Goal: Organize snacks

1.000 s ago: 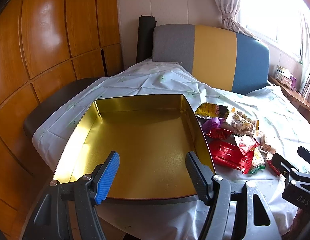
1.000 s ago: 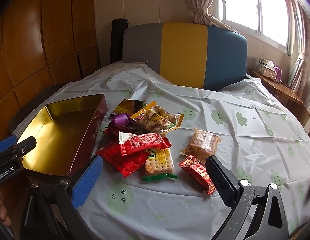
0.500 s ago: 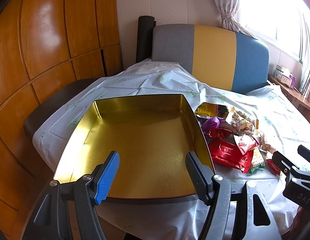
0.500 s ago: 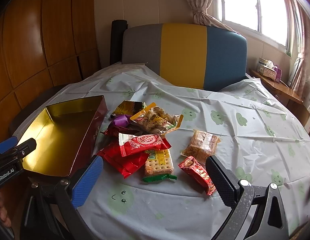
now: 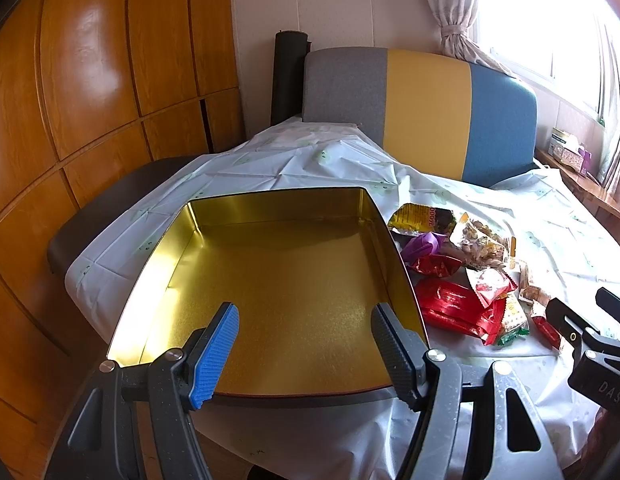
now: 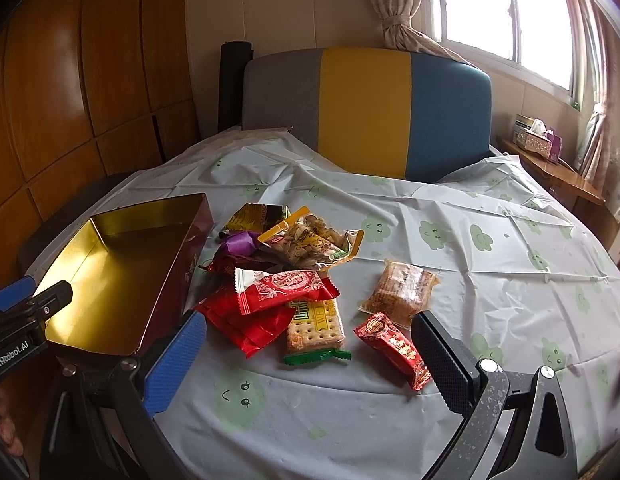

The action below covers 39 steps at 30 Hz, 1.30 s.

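Cracker pack (image 6: 314,325): top under red wrappers (image 6: 280,290) | tin (image 6: 110,272): near rim behind left gripper (image 5: 304,354) | windowsill boxes (image 6: 535,142): print unreadable

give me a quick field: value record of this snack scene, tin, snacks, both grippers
tin: gold-lined tin, open, nothing inside, on the left of the table
snacks: loose pile right of the tin, on the tablecloth
nearest right gripper: small red packet and cracker pack
apart from pile: orange-brown pack
against tin side: purple sweet
left gripper: open, holding nothing, aimed at tin
right gripper: open, holding nothing, aimed at snacks
progress: no snack in tin yet
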Available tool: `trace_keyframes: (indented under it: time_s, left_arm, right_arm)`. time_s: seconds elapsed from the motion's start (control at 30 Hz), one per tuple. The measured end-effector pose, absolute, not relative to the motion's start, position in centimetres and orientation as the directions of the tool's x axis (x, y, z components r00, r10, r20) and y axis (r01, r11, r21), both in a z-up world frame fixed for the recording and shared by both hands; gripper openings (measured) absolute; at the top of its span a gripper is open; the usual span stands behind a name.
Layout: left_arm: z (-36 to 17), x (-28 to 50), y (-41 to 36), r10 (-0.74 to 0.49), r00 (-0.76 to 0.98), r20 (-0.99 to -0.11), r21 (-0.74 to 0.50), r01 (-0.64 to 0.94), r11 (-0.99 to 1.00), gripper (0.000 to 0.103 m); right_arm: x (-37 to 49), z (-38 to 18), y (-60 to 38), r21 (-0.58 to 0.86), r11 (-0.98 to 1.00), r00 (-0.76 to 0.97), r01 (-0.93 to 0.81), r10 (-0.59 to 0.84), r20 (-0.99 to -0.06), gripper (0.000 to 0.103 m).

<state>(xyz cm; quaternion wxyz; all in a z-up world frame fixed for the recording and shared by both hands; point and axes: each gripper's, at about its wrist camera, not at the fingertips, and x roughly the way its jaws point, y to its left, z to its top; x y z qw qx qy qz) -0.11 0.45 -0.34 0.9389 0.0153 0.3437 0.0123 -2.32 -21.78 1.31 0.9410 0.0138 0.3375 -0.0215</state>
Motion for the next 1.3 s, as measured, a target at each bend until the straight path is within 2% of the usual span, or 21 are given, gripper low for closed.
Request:
trace_keyframes:
  time_s: [1.3]
  left_arm:
    - [-0.3,0.2,-0.8,0.016,0.749,-0.662,0.054,0.027,0.998,0.070]
  right_arm:
    - [-1.3,2.4,-24.2,0.013,0.997,0.790,0.072,-0.049,-0.611,0.103]
